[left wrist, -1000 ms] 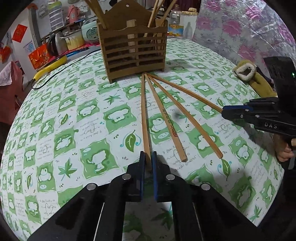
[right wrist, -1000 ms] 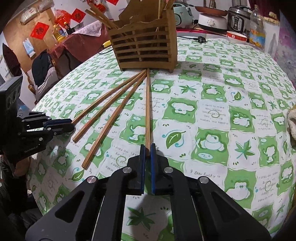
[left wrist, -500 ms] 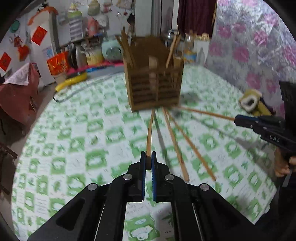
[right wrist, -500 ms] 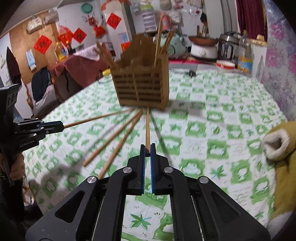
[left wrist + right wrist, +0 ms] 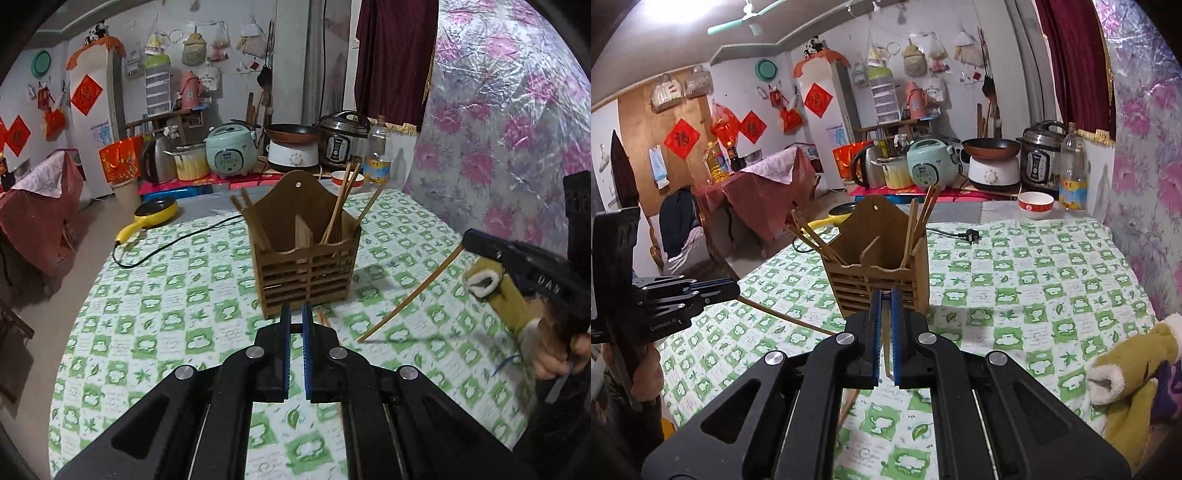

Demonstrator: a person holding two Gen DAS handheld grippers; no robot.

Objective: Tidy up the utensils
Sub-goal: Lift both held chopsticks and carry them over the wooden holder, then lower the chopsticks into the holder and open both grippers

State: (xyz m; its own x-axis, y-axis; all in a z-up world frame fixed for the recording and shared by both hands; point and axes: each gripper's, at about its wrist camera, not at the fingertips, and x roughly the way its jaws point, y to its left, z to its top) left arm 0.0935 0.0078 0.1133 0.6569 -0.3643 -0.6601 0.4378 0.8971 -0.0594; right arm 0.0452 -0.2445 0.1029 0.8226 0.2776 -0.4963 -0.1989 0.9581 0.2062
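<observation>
Green-and-white checked cloth covers the table, and pretty much in the middle of it stands the wooden holder, upright, with a divider splitting it into compartments. Off to the right of the holder there's a yellow fleecy mitt lying on the cloth. Both grippers are up off the table, on the near side of the holder. The left gripper sits in front of it and a bit left in the other camera's view, jaws pinched narrow on the left-hand chopstick, which slopes away from the fingers down toward the cloth just short of the holder's base. The right gripper is lined up with the holder's front face, jaws likewise nearly closed on the right-hand chopstick; that one hangs from the fingertips with its free end low, near the cloth in front of the holder. Some stored chopsticks lean inside the holder's right compartment, a few more in the left. Ends of loose chopsticks poke out on the cloth right at the holder's front edge.
</observation>
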